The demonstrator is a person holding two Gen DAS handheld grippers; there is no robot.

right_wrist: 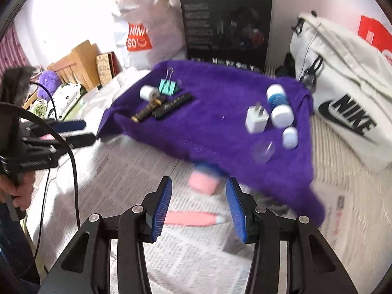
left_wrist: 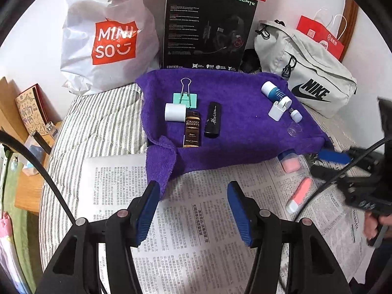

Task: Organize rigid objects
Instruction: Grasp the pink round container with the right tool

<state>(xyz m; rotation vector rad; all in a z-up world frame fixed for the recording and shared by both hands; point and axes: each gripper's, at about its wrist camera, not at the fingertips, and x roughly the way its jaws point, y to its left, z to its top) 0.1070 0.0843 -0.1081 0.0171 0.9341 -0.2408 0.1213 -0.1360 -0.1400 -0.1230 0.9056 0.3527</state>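
1. Purple towel [left_wrist: 235, 122] as landmark, spread over newspaper [left_wrist: 196, 232] on striped bed cover [left_wrist: 98, 122].
2. On towel, left part: mint binder clip [left_wrist: 185, 98], white cylinder [left_wrist: 175, 112] just in front of clip, brown "Grand Reserve" tube [left_wrist: 192, 130] beside cylinder, black "Horizon" tube [left_wrist: 213, 120] right of brown tube.
3. On towel, right part: blue-and-white bottle [left_wrist: 275, 93], white plug adapter [left_wrist: 276, 110] touching bottle, small white cap [left_wrist: 296, 115] near adapter, clear cap [left_wrist: 294, 129] just in front of that.
4. Off towel, at front right edge on newspaper: short pink item [left_wrist: 290, 163] with blue end partly under towel edge; long pink-and-white stick [left_wrist: 299, 195] further out from towel.
5. Left tool [left_wrist: 193, 214]: fingers apart, nothing between, above newspaper just in front of towel's front edge.
6. Right tool [right_wrist: 198, 208]: fingers apart, not pressing anything; pink stick [right_wrist: 193, 218] lying below gap, short pink item [right_wrist: 203, 182] beyond tips at towel edge; view blurred.
7. Behind towel: Miniso bag [left_wrist: 110, 36], black headset box [left_wrist: 208, 27], grey Nike bag [left_wrist: 311, 78], red paper bag [left_wrist: 323, 36].
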